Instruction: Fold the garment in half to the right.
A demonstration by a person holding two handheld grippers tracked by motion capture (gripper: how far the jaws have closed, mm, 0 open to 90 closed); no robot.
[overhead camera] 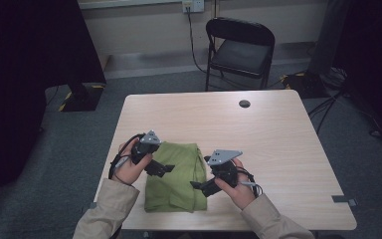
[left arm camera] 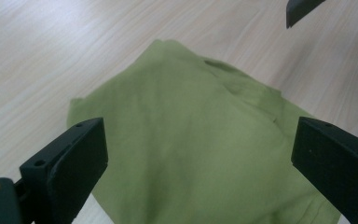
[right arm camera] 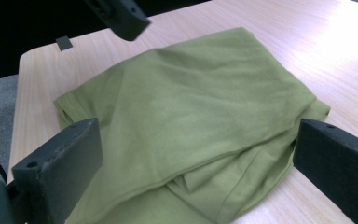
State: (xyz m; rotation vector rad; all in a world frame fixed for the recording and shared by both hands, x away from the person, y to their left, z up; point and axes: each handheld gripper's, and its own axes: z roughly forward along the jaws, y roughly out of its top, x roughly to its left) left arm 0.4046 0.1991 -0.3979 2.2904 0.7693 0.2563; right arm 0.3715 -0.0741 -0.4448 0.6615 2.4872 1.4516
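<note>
The folded green T-shirt (overhead camera: 173, 175) lies on the near part of the desk (overhead camera: 273, 144), between both hands. The left gripper (overhead camera: 163, 168) hovers over its left edge, the right gripper (overhead camera: 199, 186) over its right edge; both sets of jaws stand wide open and hold nothing. Risk: a pinch may catch the top layer alone (the right-side folds look loose), so the stack would unfold or drag toward the near edge.

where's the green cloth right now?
In the high view the folded green cloth lies on the table near its front edge, left of centre, between the left gripper and right gripper.
</note>
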